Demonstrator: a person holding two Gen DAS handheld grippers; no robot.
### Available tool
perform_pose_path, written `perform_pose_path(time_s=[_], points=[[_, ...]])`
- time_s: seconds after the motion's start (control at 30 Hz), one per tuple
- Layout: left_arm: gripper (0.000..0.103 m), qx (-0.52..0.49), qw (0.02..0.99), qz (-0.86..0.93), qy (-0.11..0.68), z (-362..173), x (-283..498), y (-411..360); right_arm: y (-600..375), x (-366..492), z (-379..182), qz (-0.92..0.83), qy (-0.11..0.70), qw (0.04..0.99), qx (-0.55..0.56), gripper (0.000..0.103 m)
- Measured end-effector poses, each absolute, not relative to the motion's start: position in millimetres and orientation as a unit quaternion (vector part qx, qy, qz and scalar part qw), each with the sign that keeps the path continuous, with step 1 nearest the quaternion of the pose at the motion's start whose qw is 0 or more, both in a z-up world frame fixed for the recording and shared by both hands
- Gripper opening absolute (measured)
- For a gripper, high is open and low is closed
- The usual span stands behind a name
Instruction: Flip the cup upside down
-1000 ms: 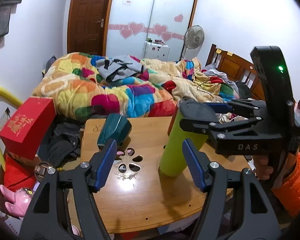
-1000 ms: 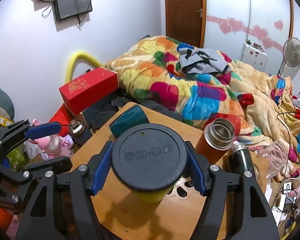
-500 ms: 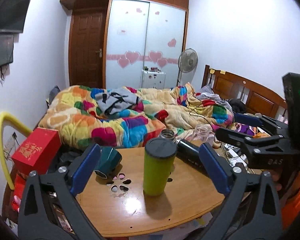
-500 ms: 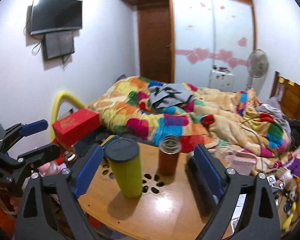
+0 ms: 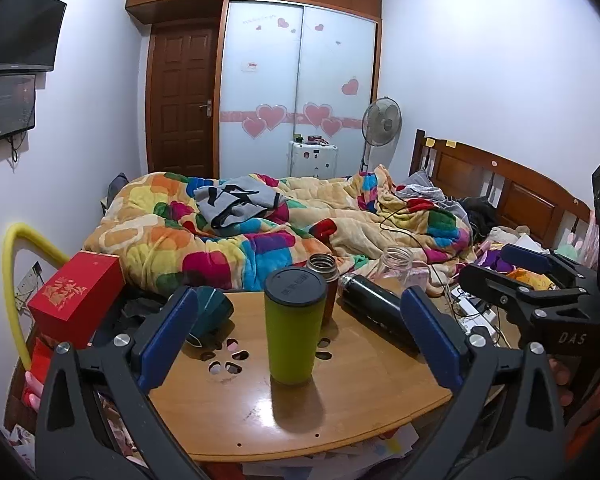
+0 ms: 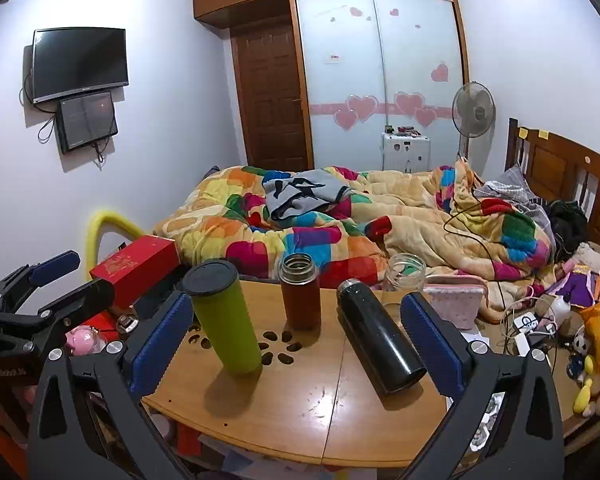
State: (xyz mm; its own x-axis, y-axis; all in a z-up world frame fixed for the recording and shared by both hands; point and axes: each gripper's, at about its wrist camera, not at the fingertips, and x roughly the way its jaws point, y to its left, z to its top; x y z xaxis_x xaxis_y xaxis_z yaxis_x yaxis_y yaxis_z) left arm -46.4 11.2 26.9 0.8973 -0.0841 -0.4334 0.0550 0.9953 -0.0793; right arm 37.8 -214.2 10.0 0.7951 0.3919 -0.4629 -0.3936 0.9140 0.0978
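Observation:
A tall green cup [image 5: 293, 326] with a dark flat end on top stands on the round wooden table [image 5: 340, 412]; it also shows in the right wrist view [image 6: 224, 316]. My left gripper [image 5: 300, 338] is open, pulled back from the cup, holding nothing. My right gripper [image 6: 296, 340] is open and empty, back from the table; it shows in the left wrist view at the right [image 5: 540, 276]. The left gripper shows in the right wrist view at the left [image 6: 64, 280].
A brown flask [image 6: 300, 292] stands behind the cup. A black bottle [image 6: 380, 336] lies on the table's right. A teal cup [image 5: 214, 312] lies at the left. A glass jar [image 6: 404, 276], a red box [image 5: 76, 300] and the bed [image 5: 284, 232] are behind.
My right gripper opened and let go of the green cup, which now stands on the table. Both grippers pulled back and up from the table.

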Motion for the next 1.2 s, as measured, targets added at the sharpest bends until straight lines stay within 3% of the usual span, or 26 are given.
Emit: perform_pose_path(time_s=[1.2], points=[[0.102,-0.036,0.974,-0.037,0.221,23.8,-40.4,10.2,-206.7,33.2,10.2,0.213,0.236,0.948,-0.004,0.103]])
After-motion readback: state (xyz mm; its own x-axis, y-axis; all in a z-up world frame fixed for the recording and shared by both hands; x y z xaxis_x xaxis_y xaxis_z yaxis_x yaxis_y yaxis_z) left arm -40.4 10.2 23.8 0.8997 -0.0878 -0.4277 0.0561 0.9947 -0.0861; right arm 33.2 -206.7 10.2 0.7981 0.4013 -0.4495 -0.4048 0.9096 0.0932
